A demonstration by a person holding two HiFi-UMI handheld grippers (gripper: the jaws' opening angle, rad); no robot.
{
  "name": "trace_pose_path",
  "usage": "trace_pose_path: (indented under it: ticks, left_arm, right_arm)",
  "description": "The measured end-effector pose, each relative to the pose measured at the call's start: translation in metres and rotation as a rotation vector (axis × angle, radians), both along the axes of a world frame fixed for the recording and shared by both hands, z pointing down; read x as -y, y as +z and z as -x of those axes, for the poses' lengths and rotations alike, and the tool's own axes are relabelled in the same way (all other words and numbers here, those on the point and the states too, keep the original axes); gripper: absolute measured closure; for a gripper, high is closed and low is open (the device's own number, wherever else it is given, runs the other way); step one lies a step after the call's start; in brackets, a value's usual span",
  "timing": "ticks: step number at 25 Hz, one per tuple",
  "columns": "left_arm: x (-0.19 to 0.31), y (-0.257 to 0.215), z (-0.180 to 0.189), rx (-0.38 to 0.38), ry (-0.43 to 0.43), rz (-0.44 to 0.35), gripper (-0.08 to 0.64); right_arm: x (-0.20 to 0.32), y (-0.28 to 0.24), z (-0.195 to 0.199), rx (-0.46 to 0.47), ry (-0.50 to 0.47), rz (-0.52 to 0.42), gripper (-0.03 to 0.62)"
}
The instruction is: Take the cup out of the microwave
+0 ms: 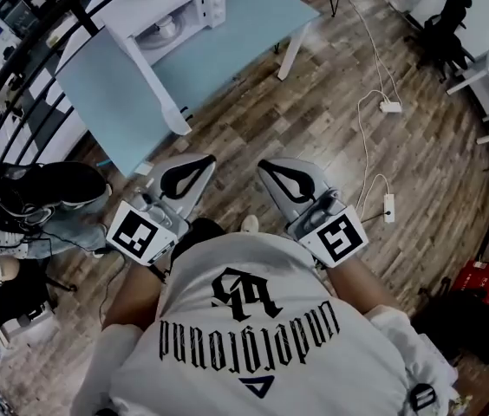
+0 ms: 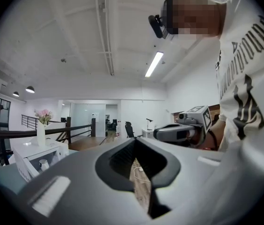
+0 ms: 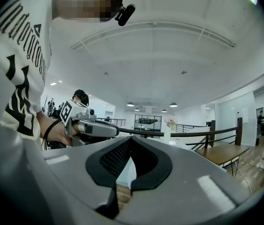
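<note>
Head view first: look down past the shirt and find the left gripper (image 1: pixel 203 159) and right gripper (image 1: pixel 264 165) side by side, level, each with jaws pressed together on nothing. Confirm the same in the left gripper view and right gripper view, with only floor visible through the hollow behind the meeting tips. Look up and left for the cup (image 1: pixel 166 26), sitting inside the white microwave (image 1: pixel 194 7) on the pale blue table (image 1: pixel 236 50), well apart from both grippers. Seems to be the approach step, with nothing grasped yet. Close the distance first, keeping the grippers level. Treat the door as open, judging by the cup showing plainly in the left gripper view, but check on arrival. Spread one gripper's jaws before entering the cavity, not inside it. Come at the cup straight on, clear of door and walls, clamp on its side, then draw it out level. Mind the vase (image 2: pixel 40 134), apparently standing on top of the microwave.
</note>
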State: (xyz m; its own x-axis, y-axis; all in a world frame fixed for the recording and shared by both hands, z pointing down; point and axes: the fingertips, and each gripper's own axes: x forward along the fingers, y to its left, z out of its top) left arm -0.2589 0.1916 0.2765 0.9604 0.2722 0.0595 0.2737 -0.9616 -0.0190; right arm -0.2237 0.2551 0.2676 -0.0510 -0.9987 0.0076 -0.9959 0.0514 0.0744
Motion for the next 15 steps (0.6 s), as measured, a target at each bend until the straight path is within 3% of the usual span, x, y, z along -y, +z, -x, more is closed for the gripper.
trace_pose_path:
  ticks: [8,15]
  left_arm:
    - [-0.002,0.004,-0.038,-0.046,0.021,-0.020,0.510]
    - [0.024,0.006,-0.086,-0.069,0.046,-0.007,0.510]
  right_arm:
    - [-0.002,0.007,-0.033,0.009,0.016,0.000,0.589]
    - [0.016,0.005,-0.075,0.011,0.049,0.022,0.589]
